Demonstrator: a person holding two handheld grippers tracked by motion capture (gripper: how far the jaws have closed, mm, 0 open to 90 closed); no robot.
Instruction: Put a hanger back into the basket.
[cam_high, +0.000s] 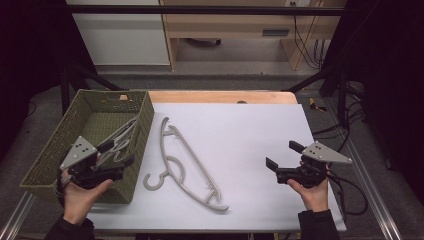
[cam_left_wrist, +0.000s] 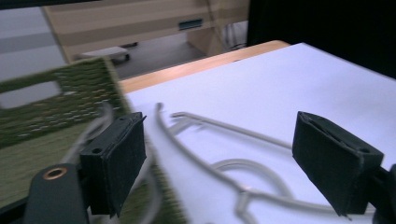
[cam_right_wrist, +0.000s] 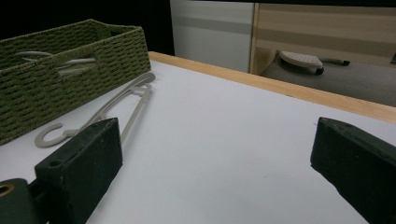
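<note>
A: Where is the work being done?

B: Pale grey plastic coat hangers are being gathered into the olive-green woven rectangular basket (cam_high: 142, 107). One hanger (cam_high: 119, 137) is already lying inside it, propped against the near wall. The second grey hanger (cam_high: 186, 167) is resting flat on the white table sheet (cam_high: 250, 150), just beside the basket, hook toward the person

A: And the tongs?

B: The left gripper (cam_high: 120, 155) is being held wide open over the basket's near right corner, nothing between its pads. The right gripper (cam_high: 281, 160) is also being held open and empty, well apart from the hanger

A: How should the next pick be handled?

B: Probably the hanger's thin arm is best approached from above, jaws straddling it near the hook so it is being lifted balanced, then tilted to clear the basket rim
</note>
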